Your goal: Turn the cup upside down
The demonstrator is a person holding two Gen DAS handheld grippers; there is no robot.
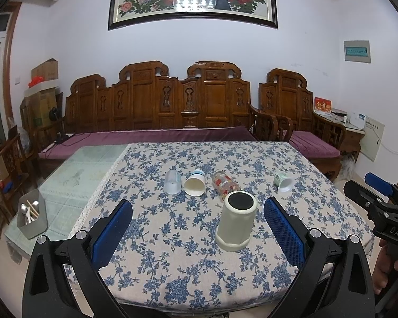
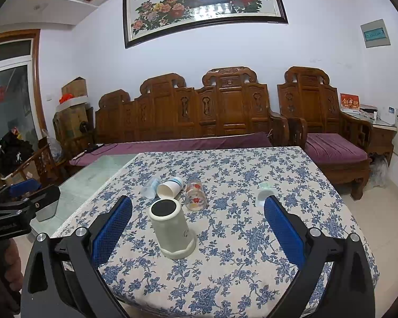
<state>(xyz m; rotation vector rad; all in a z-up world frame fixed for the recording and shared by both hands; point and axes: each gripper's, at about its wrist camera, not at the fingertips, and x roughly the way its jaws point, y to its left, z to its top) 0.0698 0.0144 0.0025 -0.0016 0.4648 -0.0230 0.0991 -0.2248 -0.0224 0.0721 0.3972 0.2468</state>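
**Pale cup stands mouth-down on the floral desk, both grippers empty**

Nearest the left wrist camera, the left gripper (image 1: 197,228) has its jaws wide apart, blue pads facing each other with nothing between them. The right gripper (image 2: 198,226) is the same: jaws spread, holding nothing. Each tool also shows at the edge of the other's view, gripped by a hand.

Just beyond the pads, on the desk covered by a blue-flowered white tablecloth (image 1: 172,259), stands the tall pale-green plastic cup with a black round base (image 1: 236,221) (image 2: 171,229). It is upside down, wide rim on the cloth, black base up, upright and touching neither gripper.

Farther back lies a loose row of things on their sides: a clear plastic cup (image 1: 172,182), just beside it a white paper cup with blue bands (image 1: 195,182), its mouth toward the cameras, then a glass tumbler printed with red flowers (image 1: 225,185). Well apart to the right sits a small white-and-green plastic cup (image 1: 284,181).

At the left, on the bare glass part of the desk, a grey rectangular holder with spoons and chopsticks (image 1: 31,218). Behind everything, a carved wooden bench with purple cushions (image 1: 156,106)
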